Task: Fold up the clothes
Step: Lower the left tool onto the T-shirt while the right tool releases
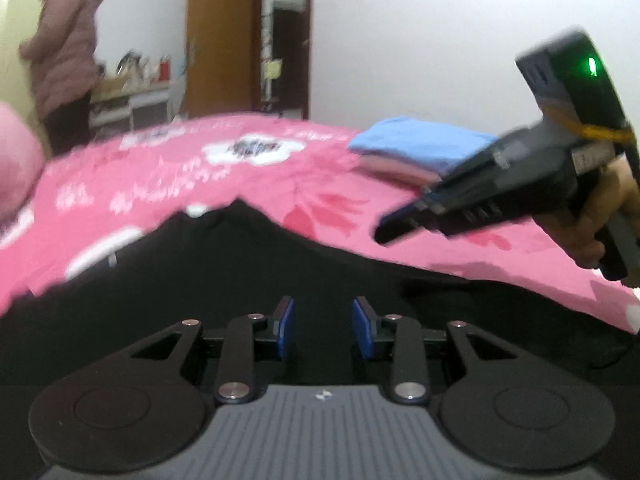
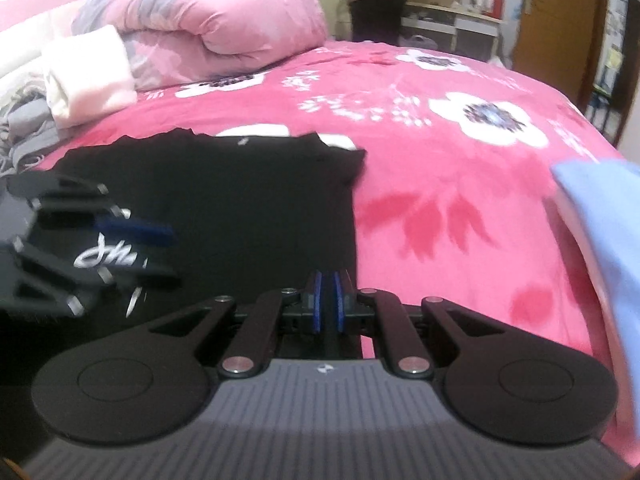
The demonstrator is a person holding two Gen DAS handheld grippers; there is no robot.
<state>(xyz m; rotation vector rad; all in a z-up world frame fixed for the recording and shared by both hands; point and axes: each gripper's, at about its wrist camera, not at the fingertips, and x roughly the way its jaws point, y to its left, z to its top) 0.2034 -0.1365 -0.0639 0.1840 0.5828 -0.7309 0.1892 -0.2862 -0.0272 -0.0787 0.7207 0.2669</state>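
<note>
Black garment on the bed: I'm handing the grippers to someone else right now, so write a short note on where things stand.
Left gripper: jaws part open, nothing between the pads, over the black garment.
Right gripper: jaws closed at the black garment's right edge; whether they pinch the cloth cannot be told.
The garment lies spread on the pink floral bedspread, a white print showing near the left gripper.
Done: a folded blue item sits on a pink one further along the bed.
Left: fold the black garment; more clothes wait by the rolled quilt.
</note>
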